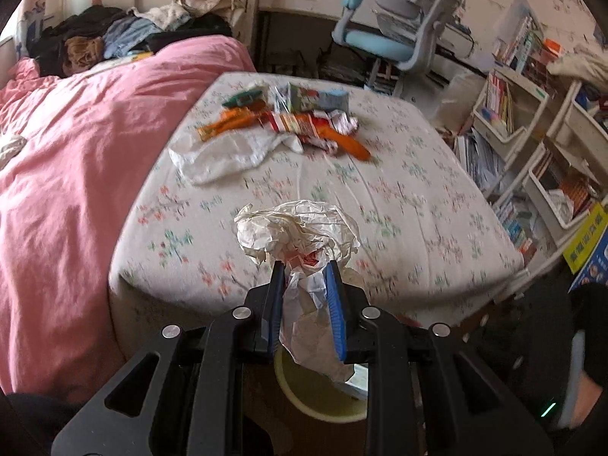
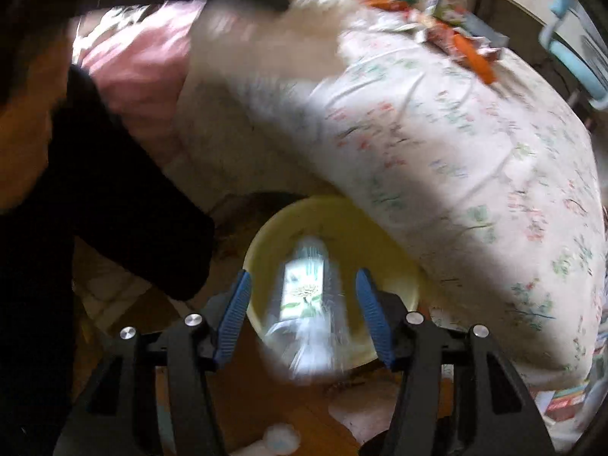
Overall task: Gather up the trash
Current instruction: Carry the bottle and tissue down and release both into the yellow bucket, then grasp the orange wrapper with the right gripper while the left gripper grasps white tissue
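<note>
Above the yellow bin [image 2: 266, 235], the right claw [image 2: 304, 292] gapes around a blurred plastic bottle [image 2: 304, 296]. The left claw [image 1: 304, 273] pinches crumpled paper [image 1: 296, 231] over the bed [image 1: 380, 190].

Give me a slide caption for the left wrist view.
Left gripper clamps crumpled paper above the yellow bin, wrappers left on the bed.
</note>
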Available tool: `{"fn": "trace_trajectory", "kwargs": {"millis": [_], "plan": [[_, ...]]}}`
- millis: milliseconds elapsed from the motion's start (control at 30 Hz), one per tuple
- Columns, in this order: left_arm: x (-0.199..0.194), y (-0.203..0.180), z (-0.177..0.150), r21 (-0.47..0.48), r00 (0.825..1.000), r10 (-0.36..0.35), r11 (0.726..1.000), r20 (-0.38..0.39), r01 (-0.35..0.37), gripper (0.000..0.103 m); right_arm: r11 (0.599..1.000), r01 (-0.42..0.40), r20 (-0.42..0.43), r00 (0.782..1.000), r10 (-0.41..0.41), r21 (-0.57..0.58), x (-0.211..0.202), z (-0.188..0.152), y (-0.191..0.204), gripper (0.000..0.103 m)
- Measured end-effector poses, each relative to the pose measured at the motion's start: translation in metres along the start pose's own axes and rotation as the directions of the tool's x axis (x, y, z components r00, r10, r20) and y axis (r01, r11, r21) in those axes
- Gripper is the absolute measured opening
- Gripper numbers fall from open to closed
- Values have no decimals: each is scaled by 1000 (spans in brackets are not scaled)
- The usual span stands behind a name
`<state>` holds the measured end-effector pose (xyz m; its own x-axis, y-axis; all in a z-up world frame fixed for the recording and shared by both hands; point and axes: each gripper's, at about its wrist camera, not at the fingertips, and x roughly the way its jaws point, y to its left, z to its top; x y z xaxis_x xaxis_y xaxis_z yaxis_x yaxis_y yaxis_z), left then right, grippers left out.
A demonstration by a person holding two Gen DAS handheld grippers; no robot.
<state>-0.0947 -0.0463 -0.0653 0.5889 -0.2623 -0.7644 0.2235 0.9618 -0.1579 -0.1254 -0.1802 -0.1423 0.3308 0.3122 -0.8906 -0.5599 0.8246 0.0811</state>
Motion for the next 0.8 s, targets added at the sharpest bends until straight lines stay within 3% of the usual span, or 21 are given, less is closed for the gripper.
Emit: {"fn": "trace_trajectory", "kwargs": {"millis": [167, 333, 433, 567, 667, 800], "plan": [[11, -13, -21, 34, 995, -42, 998, -93, 46, 21, 994, -75, 185, 981, 59, 84, -45, 1, -11, 62], [28, -34, -43, 99, 974, -68, 991, -216, 91, 22, 985, 11, 339, 938, -69, 171, -74, -1, -27, 74], [40, -44, -51, 140, 958, -53, 986, -282, 96, 35, 973, 61, 353, 925, -138, 221, -77, -4, -35, 75], [35, -43, -47, 131, 970, -47, 988, -240, 80, 51, 956, 113, 355, 912, -208, 269, -82, 0, -40, 83], [22, -34, -38, 87, 987, -45, 994, -152, 58, 58, 944, 136, 342, 909, -240, 299, -84, 1, -44, 86], [10, -20, -28, 30, 998, -10, 999, -70, 12, 61, 926, 195, 307, 904, -297, 323, -83, -1, -51, 86]]}}
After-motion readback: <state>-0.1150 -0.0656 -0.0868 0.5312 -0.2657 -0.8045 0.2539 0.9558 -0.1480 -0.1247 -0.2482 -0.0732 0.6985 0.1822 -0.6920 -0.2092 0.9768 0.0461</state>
